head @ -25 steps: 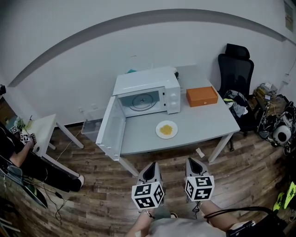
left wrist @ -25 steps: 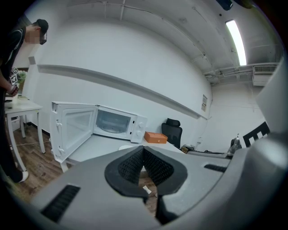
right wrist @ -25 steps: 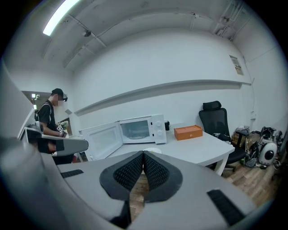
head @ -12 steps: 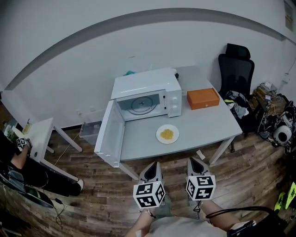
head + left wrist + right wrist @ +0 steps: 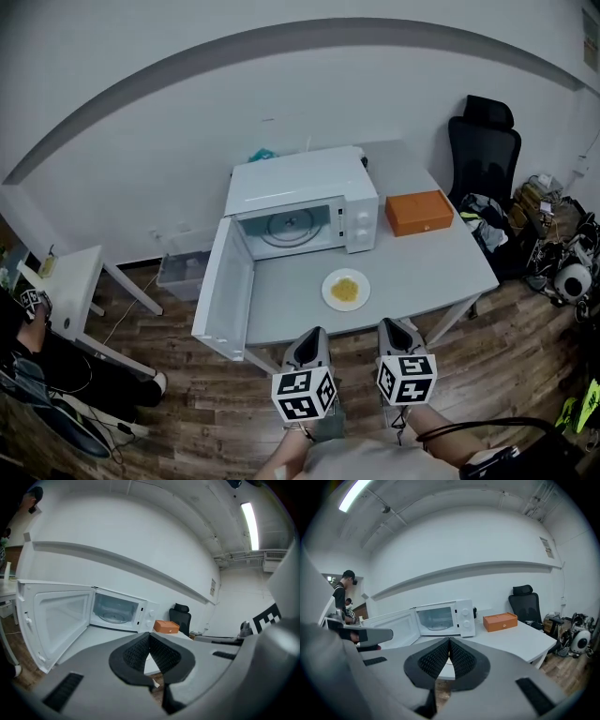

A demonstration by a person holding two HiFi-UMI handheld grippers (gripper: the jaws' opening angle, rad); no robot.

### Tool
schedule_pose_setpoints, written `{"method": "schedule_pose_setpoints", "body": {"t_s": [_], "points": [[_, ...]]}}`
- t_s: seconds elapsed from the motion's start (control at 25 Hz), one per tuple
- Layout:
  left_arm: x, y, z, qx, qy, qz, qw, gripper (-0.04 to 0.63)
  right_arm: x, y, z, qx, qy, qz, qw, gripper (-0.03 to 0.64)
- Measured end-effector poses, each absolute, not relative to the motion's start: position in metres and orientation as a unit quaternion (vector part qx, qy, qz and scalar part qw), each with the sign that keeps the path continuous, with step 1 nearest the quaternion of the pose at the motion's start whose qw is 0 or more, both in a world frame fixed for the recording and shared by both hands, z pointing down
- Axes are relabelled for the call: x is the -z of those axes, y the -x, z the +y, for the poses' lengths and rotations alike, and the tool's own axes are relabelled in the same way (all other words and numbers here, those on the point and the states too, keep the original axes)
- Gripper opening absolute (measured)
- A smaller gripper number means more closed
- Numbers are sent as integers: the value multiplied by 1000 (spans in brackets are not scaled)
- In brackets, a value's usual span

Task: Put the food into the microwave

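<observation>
Where the grey bench (image 5: 450, 253) stands: microwave (image 5: 300, 187) at rear, door (image 5: 230, 291) swung wide left; black chair (image 5: 483, 150) behind; orange box (image 5: 419, 212) beside the microwave; plate (image 5: 328, 292) of yellow food (image 5: 346, 290) before the cavity, unobstructed. Left tongs (image 5: 309, 334) and right tongs (image 5: 398, 326) closed, empty, near the bench's front edge.

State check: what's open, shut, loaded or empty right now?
microwave: door swung open, cavity empty.
plate: on the table, holding the food, not in the microwave.
orange box: lid closed.
left gripper: jaws shut, holding nothing.
right gripper: jaws shut, holding nothing.
</observation>
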State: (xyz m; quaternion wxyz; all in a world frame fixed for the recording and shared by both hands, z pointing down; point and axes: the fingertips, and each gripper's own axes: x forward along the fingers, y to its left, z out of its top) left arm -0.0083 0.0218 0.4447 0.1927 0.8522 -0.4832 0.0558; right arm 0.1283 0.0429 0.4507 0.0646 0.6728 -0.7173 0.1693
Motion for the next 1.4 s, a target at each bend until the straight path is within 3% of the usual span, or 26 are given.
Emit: {"method": "schedule_pose_setpoints", "body": {"t_s": [1.4], "points": [[-449,13,-153,-55,-864,-452,216,2,-452,-121,-122,-184,-697,-689,71,15]]}}
